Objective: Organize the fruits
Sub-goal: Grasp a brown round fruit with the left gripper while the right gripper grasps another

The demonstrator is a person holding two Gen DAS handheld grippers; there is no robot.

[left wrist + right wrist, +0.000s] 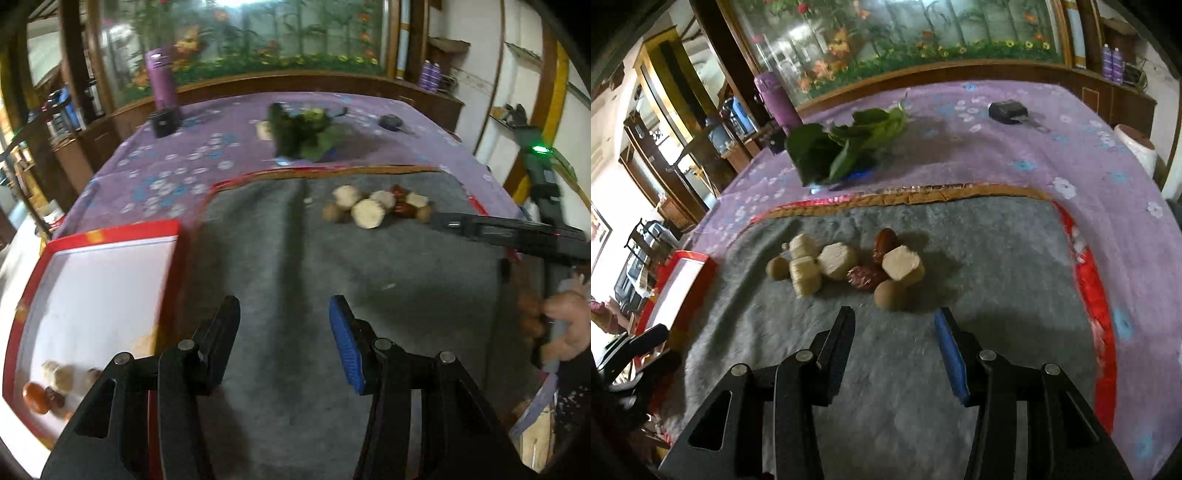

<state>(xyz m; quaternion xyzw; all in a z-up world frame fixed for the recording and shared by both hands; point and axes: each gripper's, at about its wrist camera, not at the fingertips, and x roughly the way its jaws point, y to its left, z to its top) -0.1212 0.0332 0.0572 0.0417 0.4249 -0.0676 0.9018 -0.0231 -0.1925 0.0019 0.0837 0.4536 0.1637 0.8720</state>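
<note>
Left of the left hand-held gripper, the red-rimmed box is motion-blurred and partly hidden behind its finger. The fruits inside are too smeared to identify. The person's hand is cut off at the right edge.

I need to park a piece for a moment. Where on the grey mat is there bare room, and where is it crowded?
Bare grey mat lies right of the fruit pile up to the red trim, and between the pile and both open grippers. It is crowded at the pile itself and in the near corner of the red box.

A purple bottle, leafy greens and a black key fob lie on the floral tablecloth.
</note>
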